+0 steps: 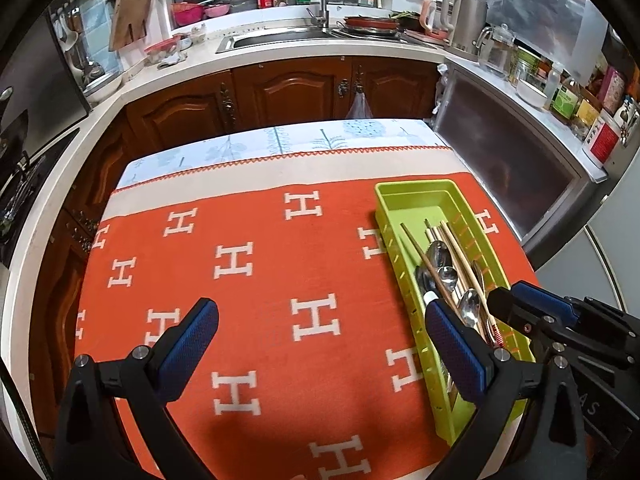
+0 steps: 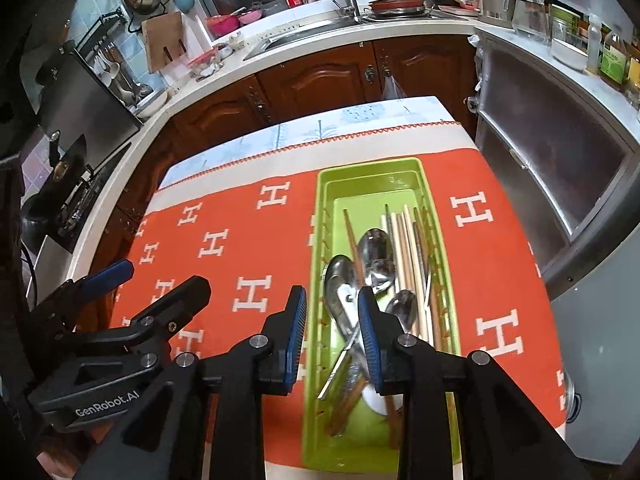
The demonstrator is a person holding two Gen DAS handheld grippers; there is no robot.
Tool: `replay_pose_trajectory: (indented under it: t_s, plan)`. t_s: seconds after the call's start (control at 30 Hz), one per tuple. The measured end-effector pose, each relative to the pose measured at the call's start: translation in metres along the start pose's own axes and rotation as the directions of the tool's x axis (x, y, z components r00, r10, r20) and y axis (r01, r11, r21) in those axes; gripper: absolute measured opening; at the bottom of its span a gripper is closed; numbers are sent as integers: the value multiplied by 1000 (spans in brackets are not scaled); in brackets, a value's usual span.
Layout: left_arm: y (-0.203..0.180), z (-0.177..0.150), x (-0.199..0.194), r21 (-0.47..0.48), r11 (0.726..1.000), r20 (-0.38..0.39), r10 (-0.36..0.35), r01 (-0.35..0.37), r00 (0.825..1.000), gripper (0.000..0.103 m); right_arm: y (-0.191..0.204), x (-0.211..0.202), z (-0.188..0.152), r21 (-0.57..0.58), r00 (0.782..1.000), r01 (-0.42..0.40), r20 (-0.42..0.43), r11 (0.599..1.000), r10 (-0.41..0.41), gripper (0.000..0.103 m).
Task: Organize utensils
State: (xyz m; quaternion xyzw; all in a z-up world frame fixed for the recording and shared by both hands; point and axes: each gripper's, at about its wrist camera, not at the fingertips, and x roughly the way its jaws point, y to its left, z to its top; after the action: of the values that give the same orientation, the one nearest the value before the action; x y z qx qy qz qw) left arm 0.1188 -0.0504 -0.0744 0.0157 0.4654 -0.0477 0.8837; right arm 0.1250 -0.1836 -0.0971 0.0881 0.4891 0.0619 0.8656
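A lime green utensil tray [image 1: 416, 196] [image 2: 368, 172] lies on the orange H-patterned cloth [image 1: 260, 280] [image 2: 224, 248]. It holds several metal spoons [image 1: 440, 256] [image 2: 376, 244] and wooden chopsticks [image 1: 456, 248] [image 2: 404, 240]. My left gripper [image 1: 320, 344] is open wide and empty, its right finger over the tray's near left wall. My right gripper [image 2: 332, 332] is open and empty, astride the tray's left wall above the spoons. The right gripper also shows in the left wrist view [image 1: 528, 312], and the left gripper shows in the right wrist view [image 2: 152, 288].
A kitchen counter with a sink [image 1: 276, 38] [image 2: 304, 36] runs behind the table. A kettle [image 1: 464, 20] and jars stand at the right. A steel appliance [image 1: 512, 168] [image 2: 552, 152] sits close to the table's right edge.
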Motion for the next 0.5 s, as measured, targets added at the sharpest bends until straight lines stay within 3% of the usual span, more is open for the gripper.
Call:
replay_pose_trajectory:
  t_s: [0.5]
  plan:
    - [56, -39, -51, -44, 997, 33, 65, -64, 997, 102, 56, -41, -39, -46, 997, 1, 75, 999, 2, 41]
